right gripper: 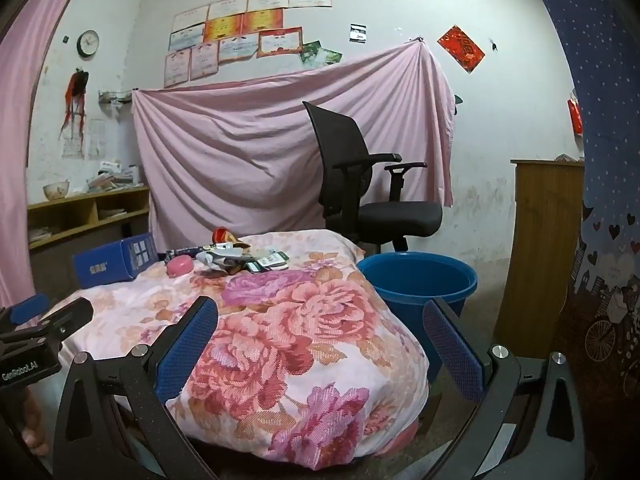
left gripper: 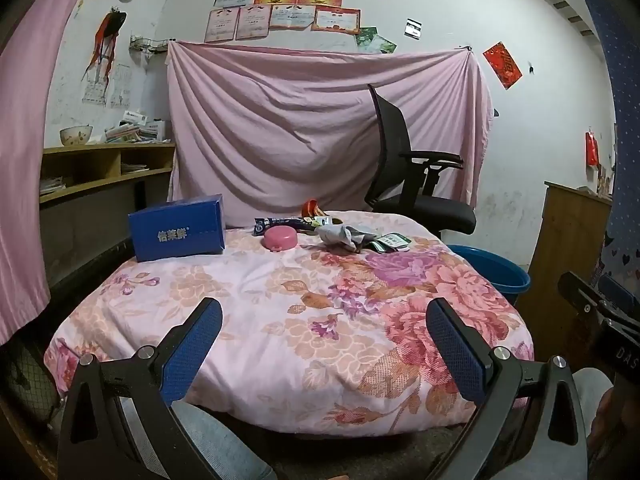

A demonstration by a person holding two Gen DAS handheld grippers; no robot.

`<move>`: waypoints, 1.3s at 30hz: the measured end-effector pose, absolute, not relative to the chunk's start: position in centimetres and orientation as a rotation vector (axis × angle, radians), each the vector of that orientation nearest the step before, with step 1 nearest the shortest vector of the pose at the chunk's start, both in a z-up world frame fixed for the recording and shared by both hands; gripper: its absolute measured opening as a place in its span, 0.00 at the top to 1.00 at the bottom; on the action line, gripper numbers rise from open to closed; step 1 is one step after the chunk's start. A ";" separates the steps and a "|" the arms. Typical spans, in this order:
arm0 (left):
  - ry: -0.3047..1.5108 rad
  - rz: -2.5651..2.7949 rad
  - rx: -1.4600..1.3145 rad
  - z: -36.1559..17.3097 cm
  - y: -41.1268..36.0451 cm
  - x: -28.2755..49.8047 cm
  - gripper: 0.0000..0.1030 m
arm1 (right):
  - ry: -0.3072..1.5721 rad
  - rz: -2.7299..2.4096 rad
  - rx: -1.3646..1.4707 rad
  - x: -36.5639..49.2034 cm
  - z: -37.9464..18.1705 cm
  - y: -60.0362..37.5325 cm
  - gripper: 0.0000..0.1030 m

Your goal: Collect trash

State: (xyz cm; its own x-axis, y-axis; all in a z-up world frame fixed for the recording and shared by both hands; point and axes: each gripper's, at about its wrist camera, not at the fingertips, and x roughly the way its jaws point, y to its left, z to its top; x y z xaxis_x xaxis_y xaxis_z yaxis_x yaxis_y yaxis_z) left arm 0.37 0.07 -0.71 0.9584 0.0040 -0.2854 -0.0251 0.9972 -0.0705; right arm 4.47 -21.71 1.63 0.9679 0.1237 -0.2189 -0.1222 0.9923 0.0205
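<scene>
A floral quilt (left gripper: pixel 280 312) covers a round surface. At its far side lies a heap of trash (left gripper: pixel 344 234): crumpled grey wrapper, dark snack packet, red wrapper, green-white sachets. In the right wrist view the same trash heap (right gripper: pixel 236 258) sits beyond the quilt (right gripper: pixel 304 328). A blue bucket (right gripper: pixel 420 280) stands on the floor to the quilt's right; its rim (left gripper: pixel 504 270) shows in the left wrist view. My left gripper (left gripper: pixel 324 344) is open over the near edge, nothing between its fingers. My right gripper (right gripper: pixel 320 344) is open too, holding nothing, well short of the trash.
A blue carton (left gripper: pixel 178 228) and a pink round lid (left gripper: pixel 280 237) lie by the trash. A black office chair (right gripper: pixel 368 184) stands behind the bucket. A wooden shelf (left gripper: pixel 104 168) is at left, a wooden cabinet (right gripper: pixel 540 248) at right, a pink sheet (left gripper: pixel 304 128) hangs behind.
</scene>
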 end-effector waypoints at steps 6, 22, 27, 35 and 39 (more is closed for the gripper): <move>0.295 0.010 -0.076 -0.3 0.5 0.2 0.03 | 0.222 0.123 0.006 4.4 1.8 -21.7 0.00; 0.294 0.012 -0.072 -0.2 0.2 0.2 0.03 | 0.224 0.124 0.008 4.5 1.7 -21.6 0.00; 0.297 0.012 -0.073 -0.2 0.4 0.2 0.03 | 0.225 0.123 0.007 4.5 1.7 -21.6 0.00; 0.294 0.011 -0.069 -0.3 0.2 0.1 0.03 | 0.225 0.125 0.007 4.5 1.7 -21.7 0.00; 0.296 0.012 -0.071 -0.2 0.3 0.2 0.03 | 0.226 0.125 0.008 4.6 1.7 -21.7 0.00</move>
